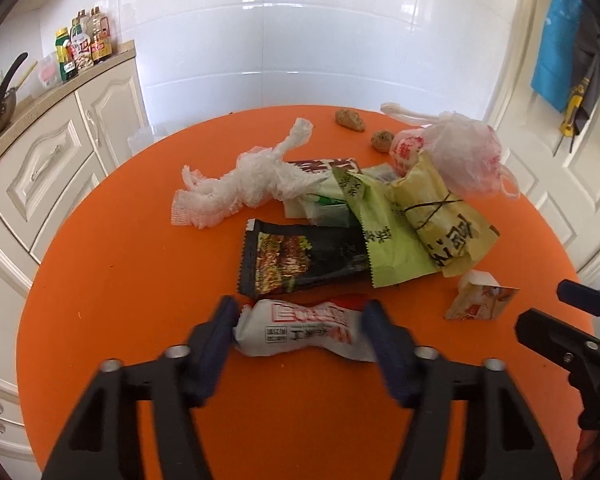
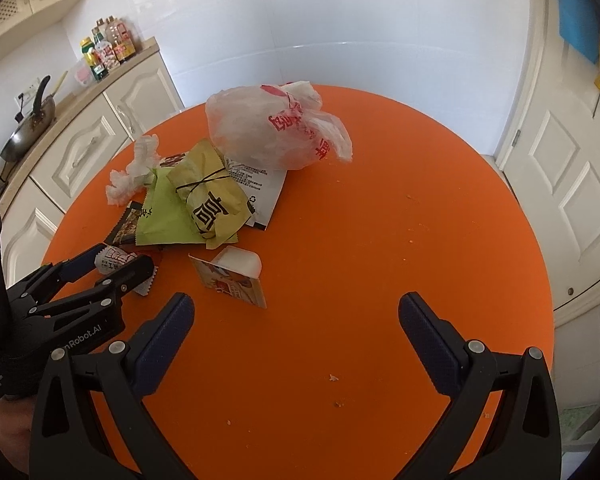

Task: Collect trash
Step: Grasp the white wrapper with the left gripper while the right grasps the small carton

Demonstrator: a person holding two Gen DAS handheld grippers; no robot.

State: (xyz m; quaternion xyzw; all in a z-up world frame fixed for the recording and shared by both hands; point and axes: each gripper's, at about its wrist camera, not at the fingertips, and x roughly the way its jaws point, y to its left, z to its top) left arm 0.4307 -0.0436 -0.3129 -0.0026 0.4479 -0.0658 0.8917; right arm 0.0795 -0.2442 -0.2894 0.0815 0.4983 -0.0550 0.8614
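Left gripper (image 1: pixel 300 320) points steeply down, jaws partly spread, pads touching a wrapper's ends — right gripper (image 2: pixel 296 320) sits at its three o'clock, jaws wide, empty.

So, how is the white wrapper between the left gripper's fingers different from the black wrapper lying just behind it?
The white wrapper is crumpled and pinched in the middle; the black wrapper lies flat and spread out. The white one is smaller and has red print; the black one is larger and shows a food photo. The white one sits between the fingers of the left gripper; the black one lies free, partly under a green packet. Both rest on the orange table.
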